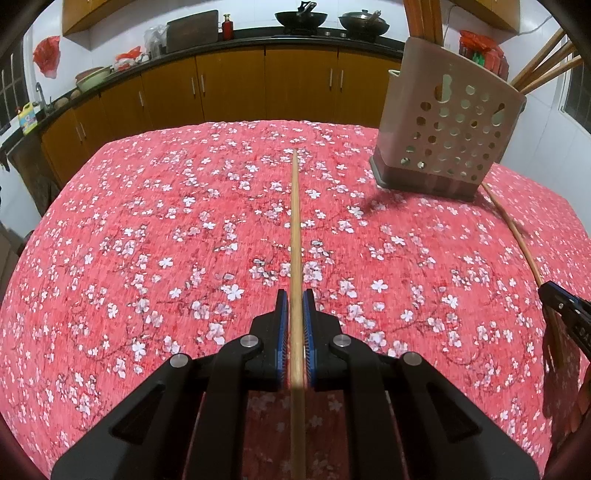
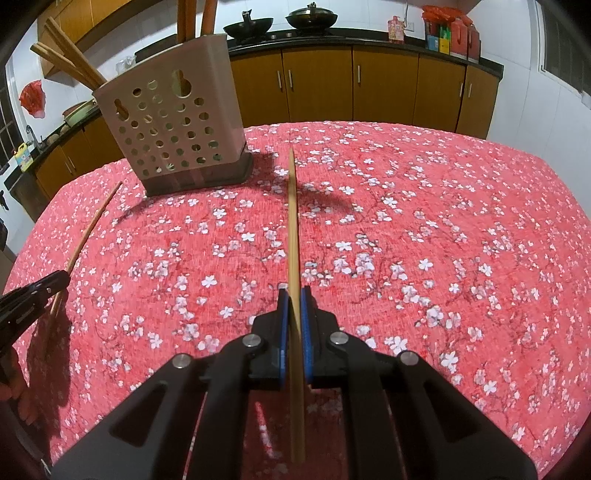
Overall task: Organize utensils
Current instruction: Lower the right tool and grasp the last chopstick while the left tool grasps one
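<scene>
My left gripper [image 1: 295,295] is shut on a wooden chopstick [image 1: 294,221] that points straight ahead above the table. My right gripper [image 2: 294,293] is shut on a second wooden chopstick [image 2: 292,221], also pointing forward. A beige perforated utensil holder [image 1: 445,129] stands at the back right in the left wrist view and at the back left in the right wrist view [image 2: 173,122], with several chopsticks and wooden handles standing in it. The right gripper [image 1: 565,310] with its chopstick [image 1: 513,229] shows at the left view's right edge. The left gripper [image 2: 33,295] shows at the right view's left edge.
The table is covered by a red cloth with white blossoms [image 1: 166,221]. Behind it runs a dark counter with brown cabinets [image 1: 236,85], woks [image 1: 301,18], a cutting board and bottles. A sink is at the far left [image 1: 40,96].
</scene>
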`<state>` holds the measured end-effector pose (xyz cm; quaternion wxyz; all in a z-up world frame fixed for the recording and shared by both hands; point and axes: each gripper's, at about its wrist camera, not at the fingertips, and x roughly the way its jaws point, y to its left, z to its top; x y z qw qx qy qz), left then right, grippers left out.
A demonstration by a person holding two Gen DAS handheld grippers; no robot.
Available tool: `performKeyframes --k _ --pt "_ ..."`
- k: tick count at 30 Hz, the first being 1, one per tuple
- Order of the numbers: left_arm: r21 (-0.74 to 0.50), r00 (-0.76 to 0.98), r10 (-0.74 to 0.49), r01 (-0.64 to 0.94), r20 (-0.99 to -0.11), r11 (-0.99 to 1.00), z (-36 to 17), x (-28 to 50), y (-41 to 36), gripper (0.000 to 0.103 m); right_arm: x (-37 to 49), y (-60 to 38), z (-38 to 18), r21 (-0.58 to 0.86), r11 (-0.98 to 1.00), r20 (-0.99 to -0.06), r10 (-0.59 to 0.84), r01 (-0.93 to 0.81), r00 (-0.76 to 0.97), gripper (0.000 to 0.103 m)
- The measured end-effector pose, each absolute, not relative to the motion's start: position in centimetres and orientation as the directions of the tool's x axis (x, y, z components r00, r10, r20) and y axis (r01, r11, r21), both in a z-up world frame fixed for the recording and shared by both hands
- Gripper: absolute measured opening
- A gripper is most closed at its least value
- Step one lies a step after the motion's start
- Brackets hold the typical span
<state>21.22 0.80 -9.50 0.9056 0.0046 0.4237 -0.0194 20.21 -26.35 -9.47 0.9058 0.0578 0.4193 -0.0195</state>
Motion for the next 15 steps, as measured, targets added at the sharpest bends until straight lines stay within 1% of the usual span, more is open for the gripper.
performKeyframes --k 10,15 --pt "-0.012 0.641 -0.033 0.038 -0.767 0.999 -9.48 21.09 0.84 0.01 20.25 -26.25 -9.47 0.087 0.993 -0.762 0.012 0.084 0.648 0.008" --pt "-0.025 0.641 -0.044 0.039 -0.766 0.999 -9.4 20.92 0.99 0.008 20.12 -26.35 -9.43 0.087 0.993 -0.762 0.013 0.082 0.648 0.008"
